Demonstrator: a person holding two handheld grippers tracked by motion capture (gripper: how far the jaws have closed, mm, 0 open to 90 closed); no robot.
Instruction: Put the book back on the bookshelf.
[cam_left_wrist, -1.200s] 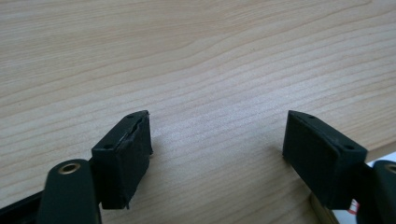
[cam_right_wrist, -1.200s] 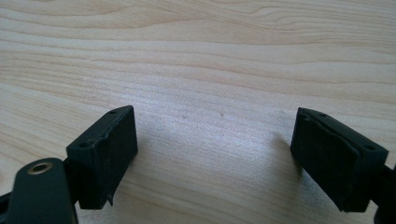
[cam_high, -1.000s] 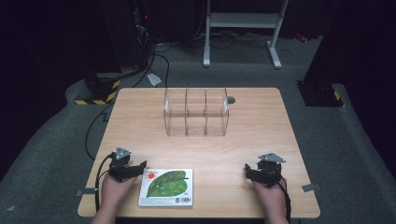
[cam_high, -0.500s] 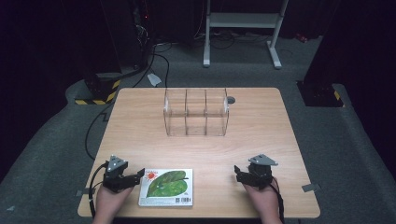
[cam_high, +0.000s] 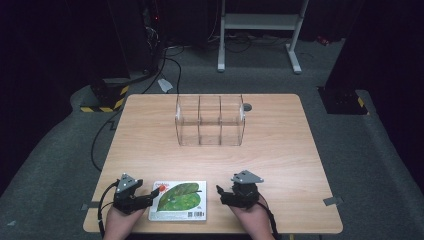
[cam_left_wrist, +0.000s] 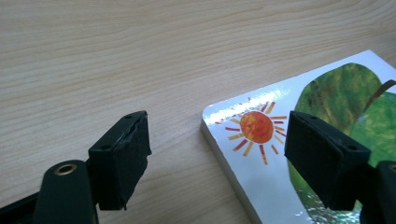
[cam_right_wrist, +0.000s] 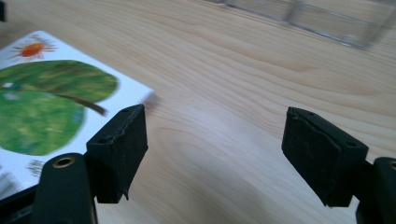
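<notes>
the right gripper (cam_high: 226, 194) has travelled leftward across the surface (cam_high: 280, 150) over the last second and now sits near the right edge of the book (cam_high: 179, 201), not yet touching it. its fingers (cam_right_wrist: 116, 156) are spread wide with bare wood between them; the book's near corner lies just beside one of them.

the left gripper (cam_high: 145, 197) has shifted only slightly — it remains at the book's left edge. its fingers (cam_left_wrist: 122, 154) are also spread, straddling the corner of the cover with the printed sun, pinching nothing.

the book lies flat at the near edge of the surface, between the two grippers, unmoved across the frames. the clear divided rack (cam_high: 210, 120) stands well apart toward the far side, empty and unchanged.

judgement: both grippers are closing in for a pickup — the book probably bound for the rack. no grasp made yet.
</notes>
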